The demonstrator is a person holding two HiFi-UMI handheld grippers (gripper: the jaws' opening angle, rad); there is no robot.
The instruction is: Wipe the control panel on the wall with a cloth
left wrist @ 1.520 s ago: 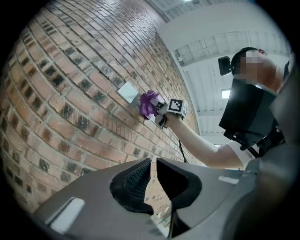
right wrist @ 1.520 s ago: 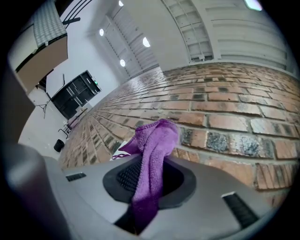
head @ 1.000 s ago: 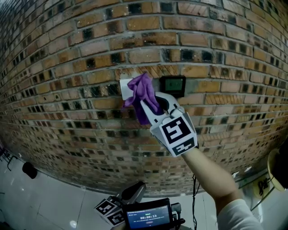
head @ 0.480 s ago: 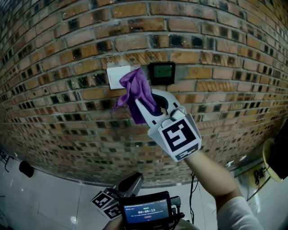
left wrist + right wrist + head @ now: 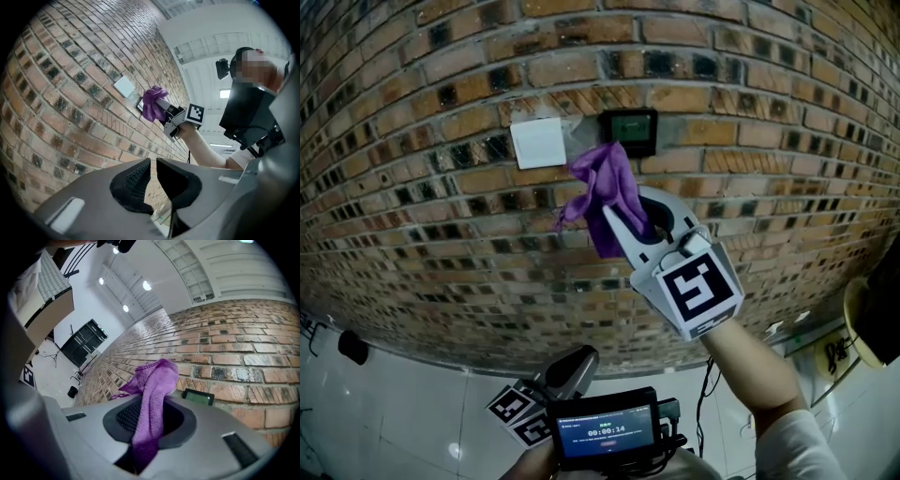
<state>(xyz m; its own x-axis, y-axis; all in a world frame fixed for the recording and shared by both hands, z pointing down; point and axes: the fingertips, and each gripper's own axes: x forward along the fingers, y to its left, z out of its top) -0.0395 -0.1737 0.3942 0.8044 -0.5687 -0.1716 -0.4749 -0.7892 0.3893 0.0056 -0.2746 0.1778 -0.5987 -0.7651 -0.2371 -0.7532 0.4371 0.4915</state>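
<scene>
**Cloth slides off the white plate to sit just under the control panel**

Head view: the right tool (image 5: 623, 217), clamped on the purple cloth (image 5: 602, 183), has carried it off the white switch plate (image 5: 537, 143). That plate now shows whole. The cloth's top sits at the lower edge of the control panel (image 5: 629, 130) with the screen uncovered, so the panel face likely still needs its pass. Bare brick wall (image 5: 787, 187) lies all round, leaving free room to sweep, and the left tool (image 5: 574, 375) hangs low, well apart.
Left gripper view: its jaws stand slightly apart with nothing between them.
Right gripper view: the jaws pinch the cloth, which bunches ahead of them. The panel lies just beyond on the right, and contact cannot be told.
</scene>
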